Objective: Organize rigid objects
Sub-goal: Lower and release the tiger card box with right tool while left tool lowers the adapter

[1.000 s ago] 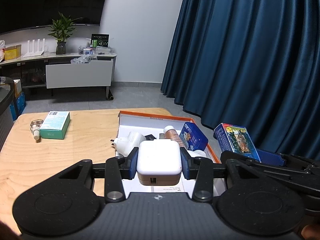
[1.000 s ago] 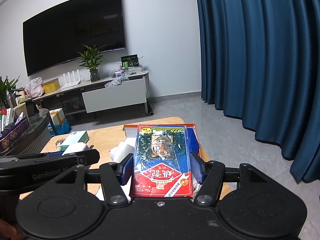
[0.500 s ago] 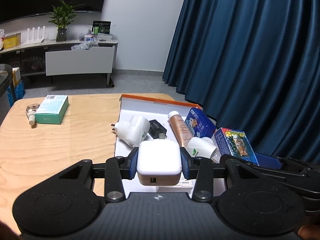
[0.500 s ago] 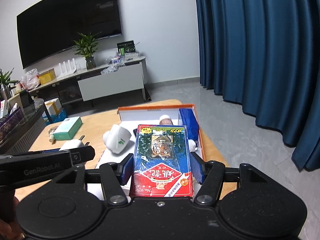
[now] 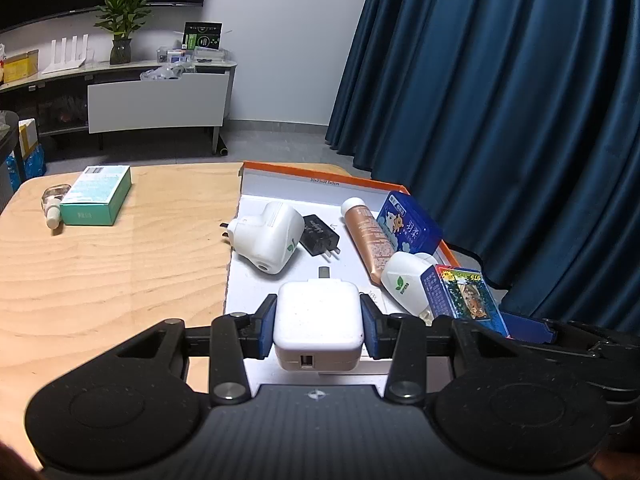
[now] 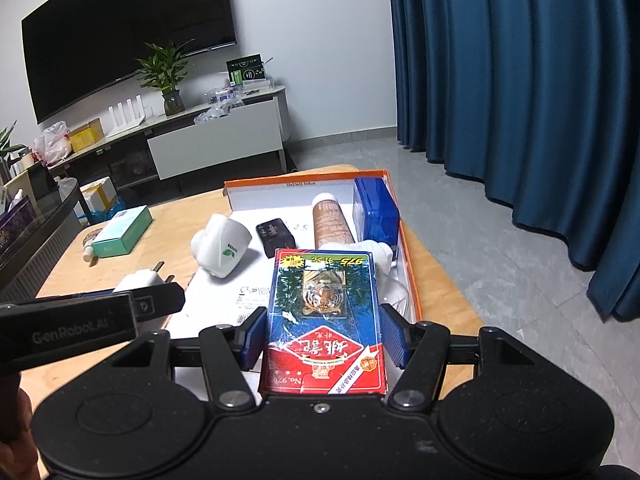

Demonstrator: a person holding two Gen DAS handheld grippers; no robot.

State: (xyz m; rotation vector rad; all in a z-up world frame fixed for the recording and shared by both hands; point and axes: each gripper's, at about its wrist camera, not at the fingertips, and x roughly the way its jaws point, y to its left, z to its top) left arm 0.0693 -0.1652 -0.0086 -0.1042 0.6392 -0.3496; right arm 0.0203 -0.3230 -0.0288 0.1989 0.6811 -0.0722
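My left gripper (image 5: 319,326) is shut on a white square charger (image 5: 318,320) and holds it above the near end of an orange-rimmed white box lid (image 5: 320,169). My right gripper (image 6: 323,340) is shut on a blue and red card box (image 6: 324,320) with a tiger picture, held over the lid's near right part (image 6: 408,264). In the lid lie a white plug device (image 5: 268,236), a black adapter (image 5: 318,234), a copper tube (image 5: 366,232), a blue pack (image 5: 408,224) and a small white bottle (image 5: 404,282).
A green box (image 5: 98,196) and a small clear bottle (image 5: 52,204) lie on the wooden table (image 5: 100,272) at the far left. Dark blue curtains (image 5: 500,100) hang to the right. A TV stand (image 5: 156,96) stands beyond the table.
Both grippers have moved forward and tilted down over the lid with their objects still held. More of the lid's contents now show.
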